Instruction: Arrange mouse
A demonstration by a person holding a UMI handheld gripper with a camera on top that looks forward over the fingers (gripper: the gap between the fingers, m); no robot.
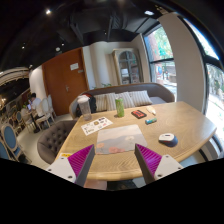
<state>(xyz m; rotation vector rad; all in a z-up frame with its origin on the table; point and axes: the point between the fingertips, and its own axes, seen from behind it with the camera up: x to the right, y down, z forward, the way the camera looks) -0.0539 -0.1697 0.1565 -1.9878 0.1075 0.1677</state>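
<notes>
A white computer mouse (167, 139) lies on the right part of a round wooden table (185, 124), beyond and right of my right finger. A light mouse mat (118, 140) with a printed pattern lies on the table just ahead, between and beyond my fingers. My gripper (115, 158) is open and empty over the table's near edge, its magenta pads (80, 159) spread wide apart with nothing between them.
On the table stand a green bottle (120, 107), a paper sheet (96, 125), a dark red book (139, 114) and a small teal item (150, 121). A grey sofa (120, 98) stands behind, blue chairs (12, 140) at left, a person (33, 103) seated far left.
</notes>
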